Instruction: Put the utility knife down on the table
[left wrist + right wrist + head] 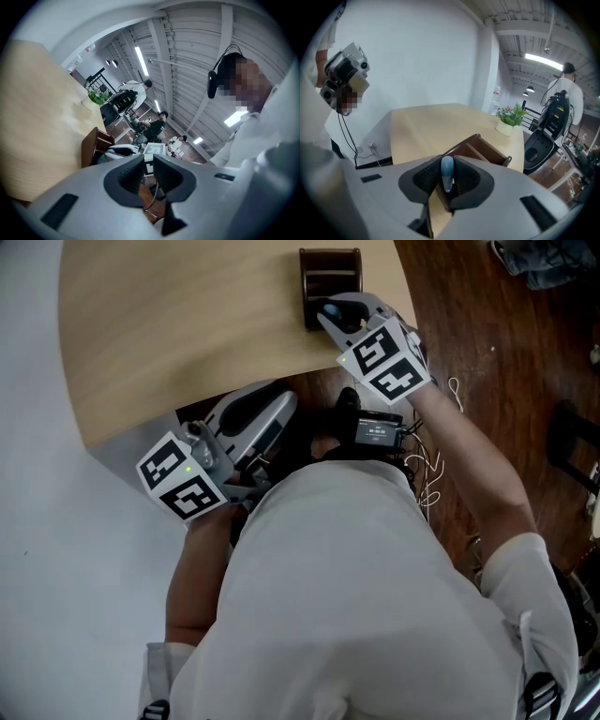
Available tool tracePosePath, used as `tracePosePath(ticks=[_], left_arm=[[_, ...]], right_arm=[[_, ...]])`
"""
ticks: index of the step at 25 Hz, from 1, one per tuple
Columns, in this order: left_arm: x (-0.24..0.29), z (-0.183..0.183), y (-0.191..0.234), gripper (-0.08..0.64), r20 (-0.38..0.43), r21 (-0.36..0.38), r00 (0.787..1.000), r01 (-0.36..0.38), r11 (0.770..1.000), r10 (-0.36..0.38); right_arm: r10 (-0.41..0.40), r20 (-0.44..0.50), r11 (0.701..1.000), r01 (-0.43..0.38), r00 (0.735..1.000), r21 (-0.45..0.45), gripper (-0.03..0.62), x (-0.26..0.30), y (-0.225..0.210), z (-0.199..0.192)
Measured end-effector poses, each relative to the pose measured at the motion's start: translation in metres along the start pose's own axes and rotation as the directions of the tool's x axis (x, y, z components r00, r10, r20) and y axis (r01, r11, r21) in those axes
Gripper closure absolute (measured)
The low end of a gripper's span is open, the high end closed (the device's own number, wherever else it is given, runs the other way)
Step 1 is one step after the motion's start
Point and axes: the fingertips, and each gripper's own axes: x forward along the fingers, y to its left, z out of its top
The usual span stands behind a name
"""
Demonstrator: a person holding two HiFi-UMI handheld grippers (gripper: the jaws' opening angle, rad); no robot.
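Observation:
A slim blue-grey utility knife [447, 171] stands upright between the pads of my right gripper [446, 177], which is shut on it. In the head view that gripper [330, 315] hovers at the near right edge of the pale wooden table [187, 334], just in front of a dark wooden organizer box [330, 273]. From the right gripper view the box [483, 151] lies directly behind the knife. My left gripper [281, 409] sits lower, by the table's near edge close to my body. Its jaws [148, 171] stand slightly apart with nothing between them.
A small potted plant [511, 120] stands at the table's far end. A black device with a screen [378, 430] hangs at my waist, with white cables [441, 470] over the brown wooden floor. People and equipment fill the room beyond the table.

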Motion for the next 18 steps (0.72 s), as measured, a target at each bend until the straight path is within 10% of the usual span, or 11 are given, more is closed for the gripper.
tracePosePath(ticks=[18], left_arm=[[0.004,-0.001,-0.003,0.506,-0.032,-0.008,0.999,0.015,1.0,-0.015]], right_arm=[[-0.039,-0.09,0.999,0.035,0.995,-0.04,0.518,0.005,0.006,-0.035]])
